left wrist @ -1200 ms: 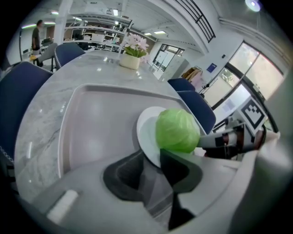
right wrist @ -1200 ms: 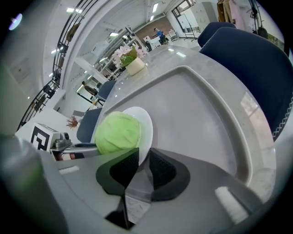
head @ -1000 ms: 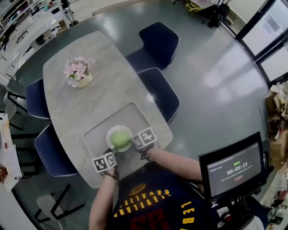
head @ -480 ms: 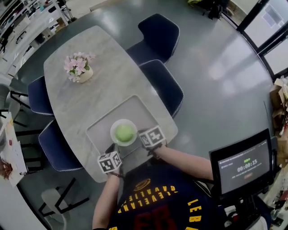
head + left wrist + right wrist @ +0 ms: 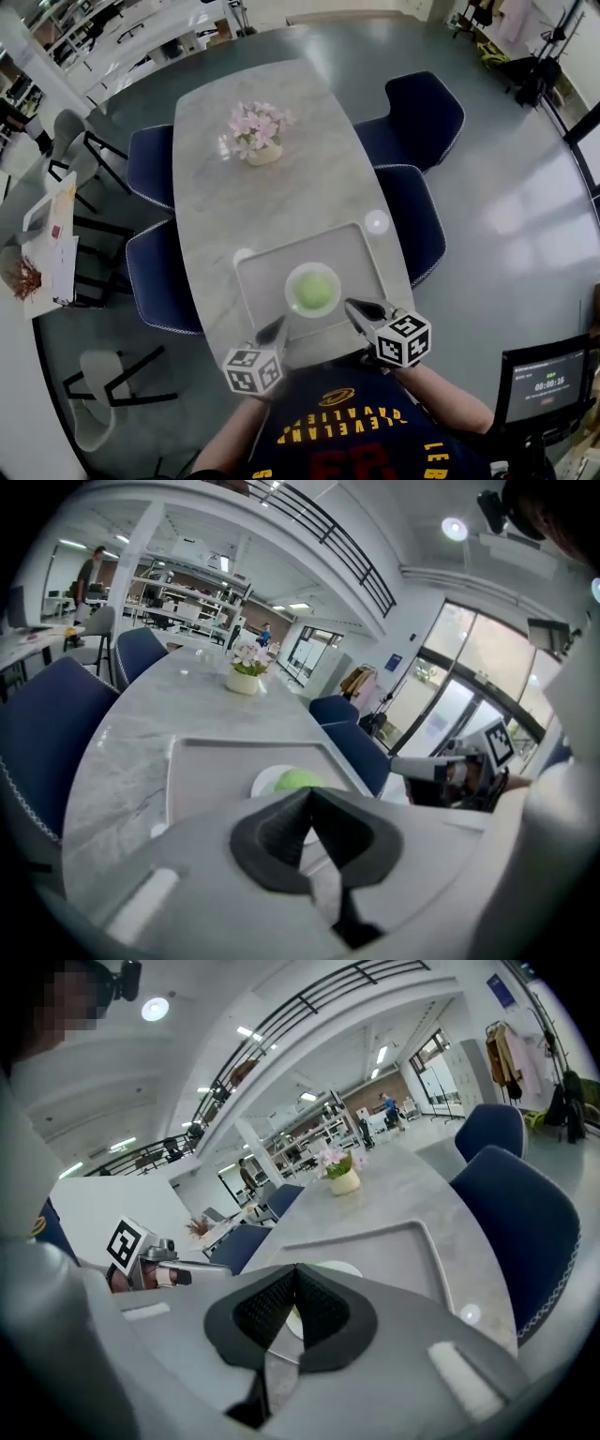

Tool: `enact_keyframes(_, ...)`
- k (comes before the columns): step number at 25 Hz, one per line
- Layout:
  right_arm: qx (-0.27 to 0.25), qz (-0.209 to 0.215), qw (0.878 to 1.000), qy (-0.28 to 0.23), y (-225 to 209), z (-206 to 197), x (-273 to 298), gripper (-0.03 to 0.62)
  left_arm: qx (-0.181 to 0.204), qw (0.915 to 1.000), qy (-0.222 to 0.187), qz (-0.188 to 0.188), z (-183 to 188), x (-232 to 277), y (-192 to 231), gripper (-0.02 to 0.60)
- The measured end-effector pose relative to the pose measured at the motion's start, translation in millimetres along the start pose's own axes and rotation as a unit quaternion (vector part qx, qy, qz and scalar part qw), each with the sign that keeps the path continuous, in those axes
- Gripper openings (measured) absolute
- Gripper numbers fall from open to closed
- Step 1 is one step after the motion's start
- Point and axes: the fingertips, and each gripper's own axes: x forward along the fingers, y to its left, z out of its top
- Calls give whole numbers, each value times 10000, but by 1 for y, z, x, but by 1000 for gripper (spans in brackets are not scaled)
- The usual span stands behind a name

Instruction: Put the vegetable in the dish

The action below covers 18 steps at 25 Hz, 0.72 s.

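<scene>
A round green vegetable [image 5: 314,292] lies in a small white dish [image 5: 297,278] on a grey tray [image 5: 258,281] at the near end of the marble table. Both grippers hang above the tray's near edge, apart from the dish. My left gripper [image 5: 279,326] has just been closing and is now shut with nothing between its jaws; the left gripper view shows its tips [image 5: 309,795] meeting in front of the vegetable [image 5: 296,779]. My right gripper [image 5: 352,306] is also shut and empty, and its tips [image 5: 295,1271] cover most of the dish [image 5: 339,1267].
A pot of pink flowers [image 5: 257,133] stands at the far end of the table. Blue chairs [image 5: 420,111] [image 5: 405,225] [image 5: 156,165] [image 5: 161,281] line both long sides. A monitor [image 5: 544,380] stands at my right. The table's near edge lies just under the grippers.
Both grippers have lifted and drawn back from beside the dish toward the person. The left jaws went from open to shut. The vegetable stays in the dish.
</scene>
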Motion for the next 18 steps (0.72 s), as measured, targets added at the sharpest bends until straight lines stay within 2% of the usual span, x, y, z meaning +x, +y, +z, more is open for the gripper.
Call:
enact_keyframes(4, -378, 137, 9987, -309, 24, 26, -15, 6, -134, 9993, -260, -247, 17, -20, -15, 2)
enact_keyframes(8, -919, 465, 9926, -641, 54, 61, -13, 6, -225, 9960, -685, -532, 52, -30, -30, 2)
enact_keyframes(13, -1316, 797, 9824, -1057, 83, 94, -16, 6, 359, 9891, -1163, -832, 94, -43, -60, 2)
enact_keyframes(16, -1397, 816, 9803, -1135, 86, 98, -14, 6, 679, 9866, -1221, -839, 100, -43, -66, 2)
enact_keyframes(18, -1383, 774, 9804, -1170, 87, 98, -14, 6, 734, 9866, -1184, -845, 99, -44, -69, 2)
